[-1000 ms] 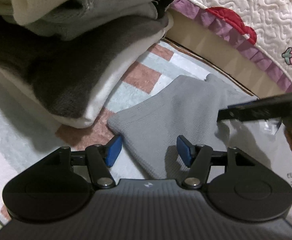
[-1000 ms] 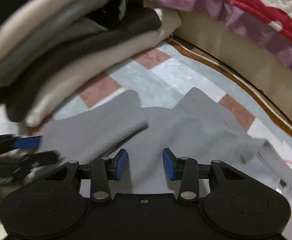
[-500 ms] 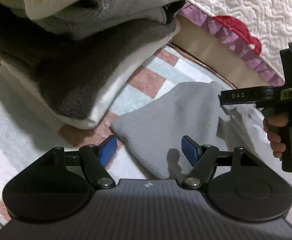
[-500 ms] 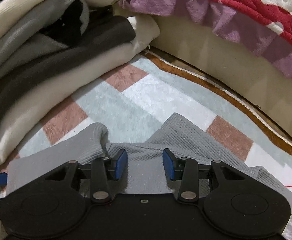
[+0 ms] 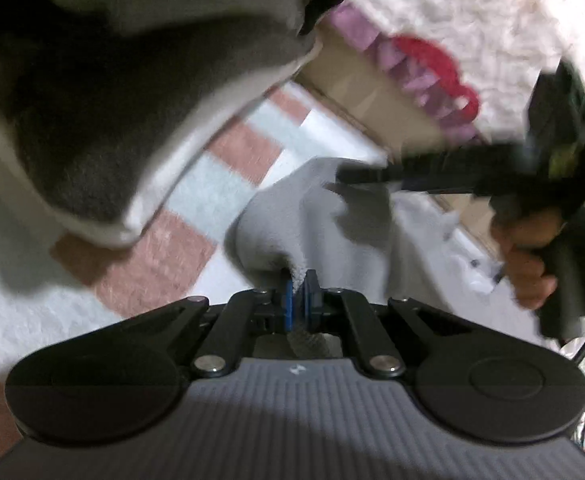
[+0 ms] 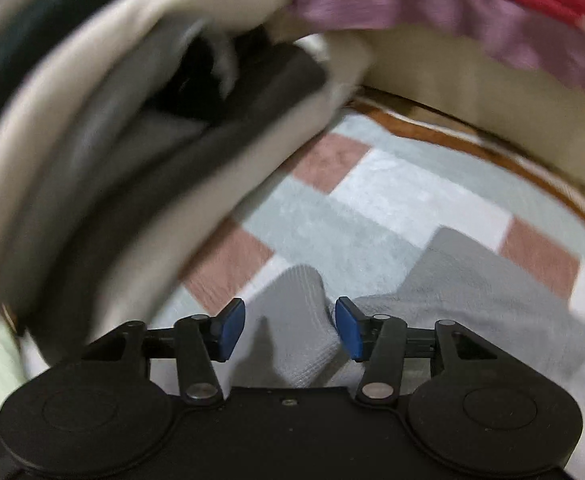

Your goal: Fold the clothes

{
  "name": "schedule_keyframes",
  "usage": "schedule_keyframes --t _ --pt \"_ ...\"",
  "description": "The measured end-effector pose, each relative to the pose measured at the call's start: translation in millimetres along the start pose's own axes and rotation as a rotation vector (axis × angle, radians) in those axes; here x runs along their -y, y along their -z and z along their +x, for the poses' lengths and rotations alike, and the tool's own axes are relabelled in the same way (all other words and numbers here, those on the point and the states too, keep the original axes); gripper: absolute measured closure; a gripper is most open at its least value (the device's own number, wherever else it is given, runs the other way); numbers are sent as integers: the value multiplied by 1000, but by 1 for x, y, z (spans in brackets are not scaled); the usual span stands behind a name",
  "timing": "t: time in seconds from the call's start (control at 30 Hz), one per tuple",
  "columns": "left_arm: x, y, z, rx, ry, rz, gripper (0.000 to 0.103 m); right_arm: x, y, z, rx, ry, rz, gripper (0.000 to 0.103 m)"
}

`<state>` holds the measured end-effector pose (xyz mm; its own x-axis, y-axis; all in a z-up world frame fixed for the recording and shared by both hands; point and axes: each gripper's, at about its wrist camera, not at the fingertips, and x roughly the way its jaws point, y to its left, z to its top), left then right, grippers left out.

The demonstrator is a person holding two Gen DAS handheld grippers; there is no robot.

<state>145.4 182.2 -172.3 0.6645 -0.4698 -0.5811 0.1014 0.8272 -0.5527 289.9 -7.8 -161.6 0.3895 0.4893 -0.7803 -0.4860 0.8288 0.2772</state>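
A light grey knit garment lies on a checked rug, partly folded. My left gripper is shut on its near edge, with fabric pinched between the blue pads. In the right wrist view, my right gripper is open, its blue pads astride a raised fold of the same grey garment. The right gripper also shows in the left wrist view, held by a hand and reaching over the garment's far side. Both views are blurred.
A stack of folded clothes in cream, grey and dark tones sits at the left, also in the right wrist view. A quilted bedspread with purple trim hangs over a bed base behind. The checked rug lies underneath.
My left gripper has closed on the grey garment's near edge. My right gripper has shifted left over a raised fold and stays open. Both views are now blurred by motion.
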Motion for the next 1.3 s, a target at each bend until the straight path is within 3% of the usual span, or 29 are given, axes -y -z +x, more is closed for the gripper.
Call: schedule_keyframes --t 0.07,0.17,0.23,0.3,0.33,0.43,0.5,0.63,0.77,0.9,1.0,1.07,1.1,1.13,1.2,1.3 --pt "13 -5 -16 61 75 60 99 -7 9 -10 54 -19 -126 98" --pt "39 -7 -33 87 230 205 99 10 38 -49 191 3 -39 98" --pt "67 7 -42 107 296 427 99 25 63 -73 244 30 48 96" --pt "91 31 -44 128 278 639 98 41 89 -93 272 68 136 84" --pt "97 39 -39 74 290 677 97 51 101 -94 238 98 183 70" --pt "102 54 -14 -120 284 685 96 85 128 -92 118 110 402 64" --pt "104 59 -10 -179 288 730 93 104 139 -95 102 41 538 64" --pt "101 52 -14 -305 396 747 75 117 139 -100 135 -104 716 51" --pt "97 47 -20 -302 394 754 69 106 123 -97 153 -196 741 42" --pt "86 32 -27 -268 397 685 67 82 119 -89 93 -146 640 35" --pt "81 25 -24 -225 322 679 58 70 128 -78 36 33 576 37" --pt "75 22 -21 -235 294 655 57 62 137 -82 93 56 535 42" --pt "74 22 -17 -248 283 648 57 57 140 -84 117 41 516 78" --pt "73 22 -14 -262 272 643 57 52 142 -89 141 22 487 97" --pt "72 23 -7 -280 255 647 57 41 145 -104 196 9 446 97" --pt "72 26 0 -309 227 663 55 36 156 -126 217 39 487 98"
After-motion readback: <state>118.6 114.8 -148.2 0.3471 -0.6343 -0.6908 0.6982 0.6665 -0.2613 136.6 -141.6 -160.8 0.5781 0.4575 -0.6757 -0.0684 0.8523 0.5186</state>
